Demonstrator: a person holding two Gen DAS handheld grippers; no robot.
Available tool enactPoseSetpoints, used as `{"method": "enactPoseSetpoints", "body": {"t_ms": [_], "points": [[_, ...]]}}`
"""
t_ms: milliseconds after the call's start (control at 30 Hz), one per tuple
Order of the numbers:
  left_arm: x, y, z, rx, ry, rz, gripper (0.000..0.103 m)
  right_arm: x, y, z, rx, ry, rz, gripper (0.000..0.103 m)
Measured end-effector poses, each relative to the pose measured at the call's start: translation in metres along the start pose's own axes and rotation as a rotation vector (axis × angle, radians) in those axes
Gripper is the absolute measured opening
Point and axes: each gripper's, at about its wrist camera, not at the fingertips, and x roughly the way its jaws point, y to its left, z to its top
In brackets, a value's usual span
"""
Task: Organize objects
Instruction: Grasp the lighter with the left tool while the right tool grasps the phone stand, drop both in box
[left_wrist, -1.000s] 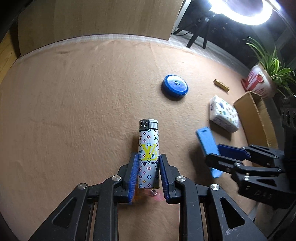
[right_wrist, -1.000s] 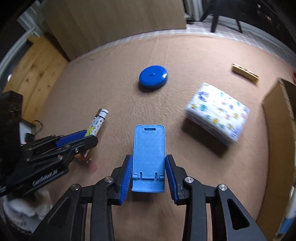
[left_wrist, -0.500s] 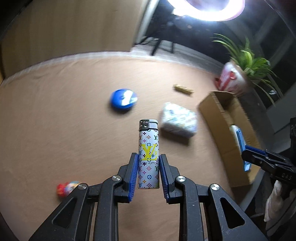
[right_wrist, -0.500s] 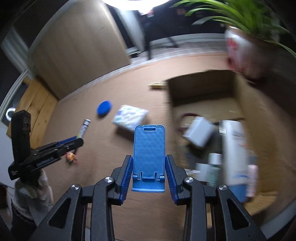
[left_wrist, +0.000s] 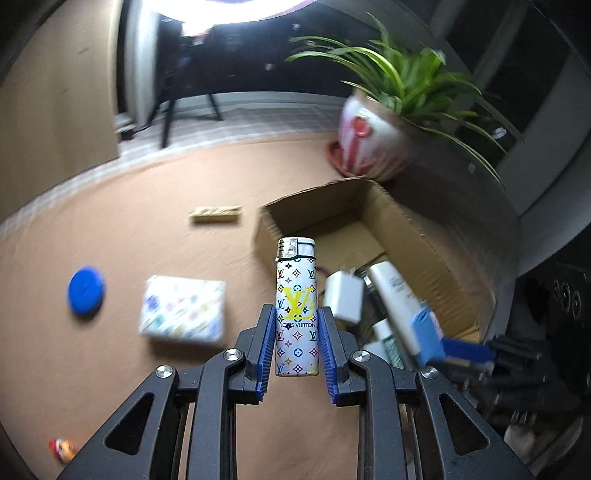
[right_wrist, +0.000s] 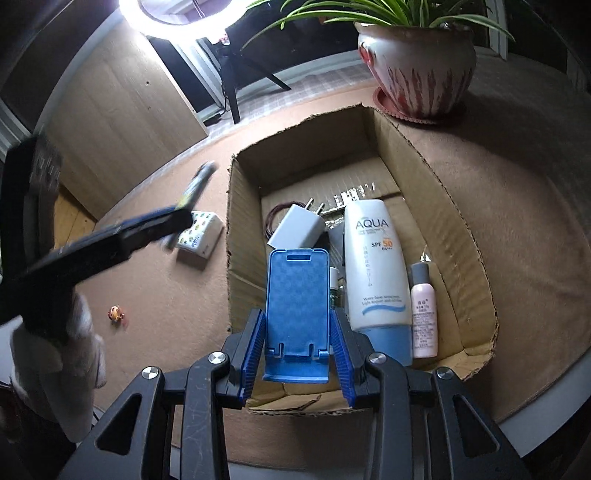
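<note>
Two grippers are each clamped on a small thing above the brown-felt table (right_wrist: 517, 206); the left gripper (left_wrist: 297, 328) grasps a white monogram-printed lighter (left_wrist: 296, 306) by its lower half, metal cap pointing away from the camera; the right gripper (right_wrist: 297, 334) grasps a blue folding phone stand (right_wrist: 297, 306) between its ribbed blue pads, held over the near end of the open cardboard box (right_wrist: 458, 221).

Inside the box lie a white AQUA sunscreen tube (right_wrist: 376, 269), a small pink bottle (right_wrist: 423, 314) just beside it on the right, and a white plug adapter (right_wrist: 301, 227) near a coil of dark cord; a further small bottle behind the stand is mostly hidden.

In the left wrist view the lighter sits in front of the box's near-left corner, with the box (left_wrist: 436, 236) to the right; the picture is blurred. On the felt to the left lie a patterned tissue pack (left_wrist: 183, 312), a round blue disc (left_wrist: 85, 291), a flat tan block (left_wrist: 215, 214) and, near the lower edge, a tiny orange figurine (left_wrist: 61, 448).

A potted spider plant (right_wrist: 417, 62) stands just beyond the box's far corner; a ring light (right_wrist: 173, 14) glows above.
</note>
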Motion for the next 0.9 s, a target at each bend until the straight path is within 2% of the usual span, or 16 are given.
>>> {"method": "enactPoseSetpoints", "body": {"t_ms": [167, 500, 567, 600, 633, 700, 900], "points": [[0.029, -0.027, 0.021, 0.050, 0.017, 0.022, 0.025, 0.001, -0.006, 0.000, -0.004, 0.007, 0.001, 0.033], [0.066, -0.040, 0.040, 0.051, 0.041, 0.042, 0.025, 0.005, -0.011, 0.003, -0.014, 0.016, -0.006, 0.033], [0.068, -0.040, 0.041, 0.049, 0.036, 0.044, 0.034, 0.004, -0.011, 0.004, -0.017, 0.008, -0.014, 0.033], [0.068, -0.041, 0.042, 0.048, 0.041, 0.038, 0.048, 0.004, -0.011, 0.004, -0.018, 0.008, -0.015, 0.038], [0.067, -0.041, 0.042, 0.049, 0.036, 0.035, 0.053, 0.004, -0.010, 0.005, -0.019, 0.009, -0.016, 0.045], [0.063, -0.041, 0.042, 0.057, 0.027, 0.039, 0.053, 0.002, -0.010, 0.006, -0.016, -0.003, -0.016, 0.047], [0.051, -0.030, 0.036, 0.033, 0.025, 0.037, 0.053, 0.005, -0.008, 0.008, -0.001, 0.006, -0.013, 0.048]]}}
